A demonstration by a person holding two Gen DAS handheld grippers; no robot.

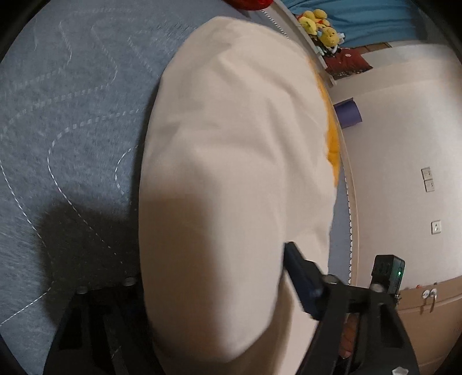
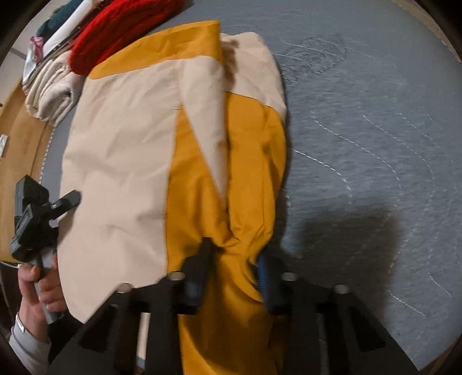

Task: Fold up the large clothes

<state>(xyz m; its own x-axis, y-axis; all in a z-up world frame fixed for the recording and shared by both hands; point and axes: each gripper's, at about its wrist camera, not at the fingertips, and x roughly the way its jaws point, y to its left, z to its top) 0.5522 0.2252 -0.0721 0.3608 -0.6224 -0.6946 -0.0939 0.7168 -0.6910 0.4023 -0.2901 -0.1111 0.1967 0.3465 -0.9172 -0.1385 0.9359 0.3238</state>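
Left wrist view, left to right: grey-blue quilted bed cover (image 1: 72,121) with white dashed stitching fills the left side, dark shadow low on it. Cream-and-mustard garment (image 1: 231,173) drapes over the middle of the frame, close to the lens and blurred, hiding the near finger of the left gripper (image 1: 219,288). Only the far finger (image 1: 300,274) shows, its tip lying on or just over the cream cloth near the right edge of the bed. Whether the pads pinch the cloth cannot be told. Mustard strip peeks at the garment's right side. Beyond the bed edge: a white wall (image 1: 404,144) with outlets, a purple roll (image 1: 348,114), and yellow plush toys (image 1: 320,26) at the top.

Right wrist view, left to right: a hand (image 2: 37,291) in a light sleeve grips the left gripper's handle at the left edge of the bed, over tan floor (image 2: 20,161). Far left corner holds a pile: rolled cream fabric (image 2: 49,92), a red knit (image 2: 121,31), teal and white items above, too small to identify. The garment lies spread across the middle of the bed, cream panel left, mustard panel right, a cream wedge folded over between. Right gripper (image 2: 231,256) at the near edge: jaws nearly together, pinching a bunched mustard fold. Bare bed cover to the right, with a shadow.
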